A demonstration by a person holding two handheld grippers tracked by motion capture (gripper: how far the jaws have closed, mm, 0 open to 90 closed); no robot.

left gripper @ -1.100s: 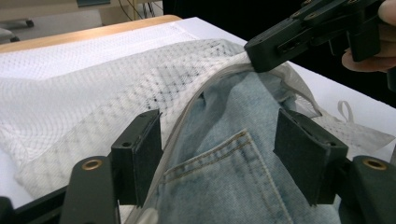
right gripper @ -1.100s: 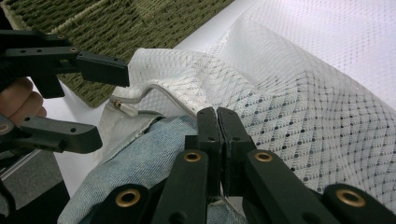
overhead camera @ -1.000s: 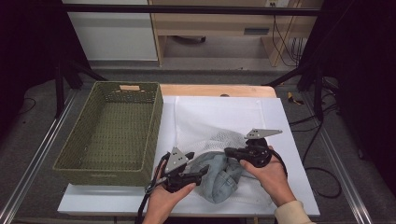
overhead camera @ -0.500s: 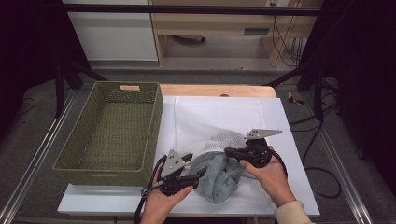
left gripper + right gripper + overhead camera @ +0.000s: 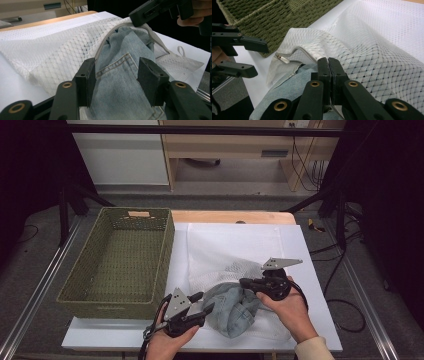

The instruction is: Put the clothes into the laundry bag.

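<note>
Straddling the jeans (image 5: 120,82), the left gripper (image 5: 200,306) at 7 o'clock has just been closing its jaws, which stand apart on either side of the denim, not yet pressing. At 5 o'clock the right gripper (image 5: 248,283) has its jaws together, pinching the rim of the mesh bag (image 5: 235,251). Jeans sit half inside that bag, mid-table. Basket (image 5: 120,257) lies at 10 o'clock.

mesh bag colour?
White, diamond-net weave; the mesh bag shows best in the right gripper view.

White table (image 5: 310,270), green wicker basket (image 5: 120,265), mesh bag (image 5: 235,250)
</note>
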